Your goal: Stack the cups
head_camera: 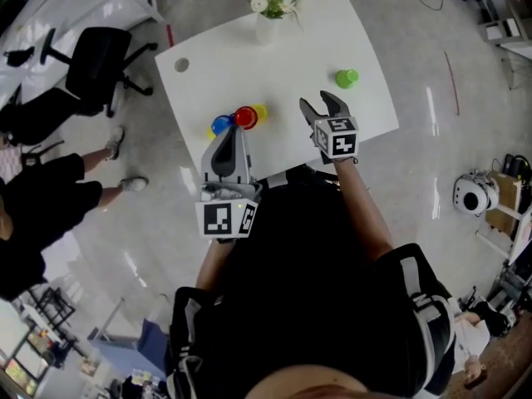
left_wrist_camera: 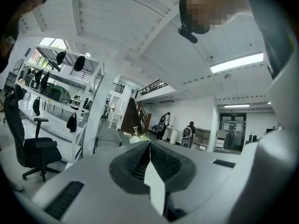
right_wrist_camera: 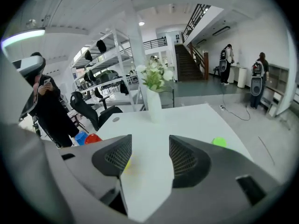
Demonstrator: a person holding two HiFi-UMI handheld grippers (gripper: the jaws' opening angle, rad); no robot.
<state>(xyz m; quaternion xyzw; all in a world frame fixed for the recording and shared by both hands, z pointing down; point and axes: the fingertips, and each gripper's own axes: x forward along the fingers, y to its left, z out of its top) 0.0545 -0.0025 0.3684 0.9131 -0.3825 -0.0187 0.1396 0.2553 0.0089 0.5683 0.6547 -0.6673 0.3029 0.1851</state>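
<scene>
Approaching a cup looks like the step in hand; nothing is stacked yet. Right gripper (head_camera: 321,106) hovers over the table (head_camera: 249,56) with jaws spread and nothing between them. Left gripper (head_camera: 235,134) has its jaws pressed together, empty, and its camera tilts up at the ceiling. Blue cup (head_camera: 221,125), red cup (head_camera: 244,117) and yellow cup (head_camera: 260,111) sit clustered just ahead of the left gripper. Green cup (head_camera: 347,78) stands apart to the right. Next move, as judged: straddle the green cup's wall with the spread jaws, close squarely, lift clear.
</scene>
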